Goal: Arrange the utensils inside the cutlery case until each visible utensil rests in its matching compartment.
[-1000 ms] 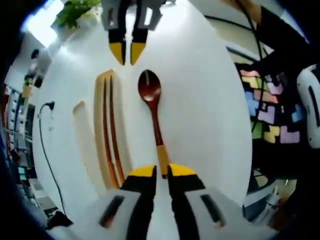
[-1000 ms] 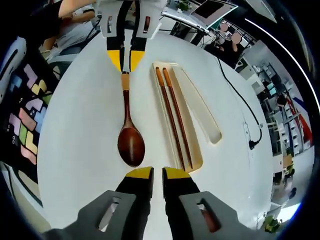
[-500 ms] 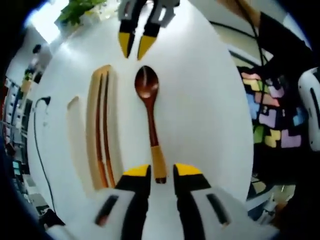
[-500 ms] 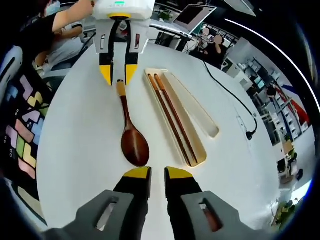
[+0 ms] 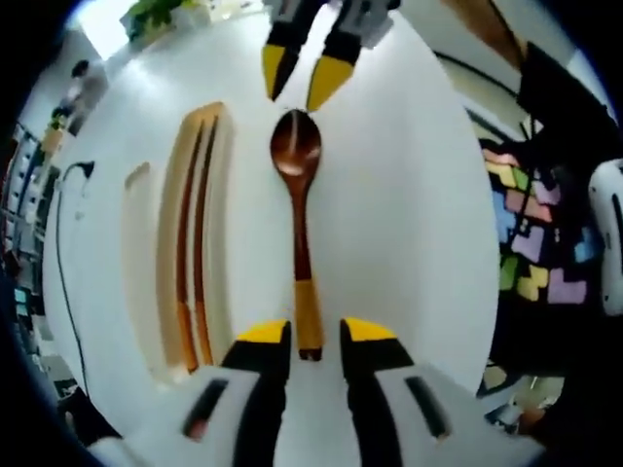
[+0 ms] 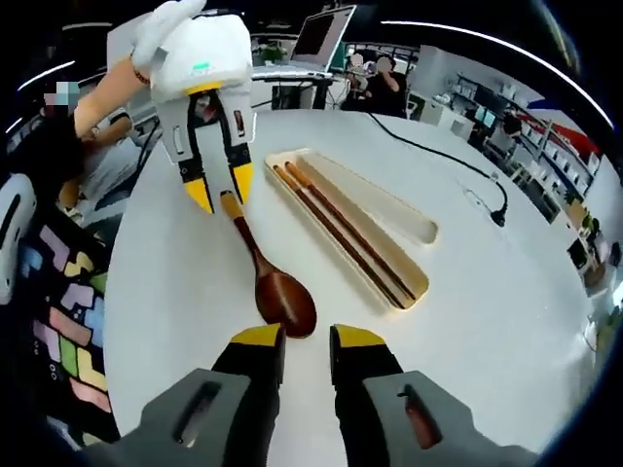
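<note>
The spoon (image 5: 297,229) is laid on the bench (image 5: 409,195) beside the case (image 6: 389,219), its long axis straight ahead of the left gripper (image 5: 309,336), whose parted jaws flank the handle; the right gripper (image 6: 297,341) is narrowly parted before the bowl.

A round white table (image 6: 506,292) is seen in both views, and its bare top is lit brightly. A black cable (image 6: 443,156) is laid across the table at about 1 o'clock in the right gripper view, and it is ended at a dark plug near the table edge. The same cable (image 5: 56,253) is seen at 9 o'clock in the left gripper view. An open laptop (image 6: 326,29) is placed beyond the table at 12 o'clock. A floor mat of coloured puzzle pieces (image 6: 73,321) is seen at 8 o'clock, and the mat (image 5: 535,243) is found at 3 o'clock in the left gripper view. A green plant (image 5: 161,12) is visible at 11 o'clock there.
</note>
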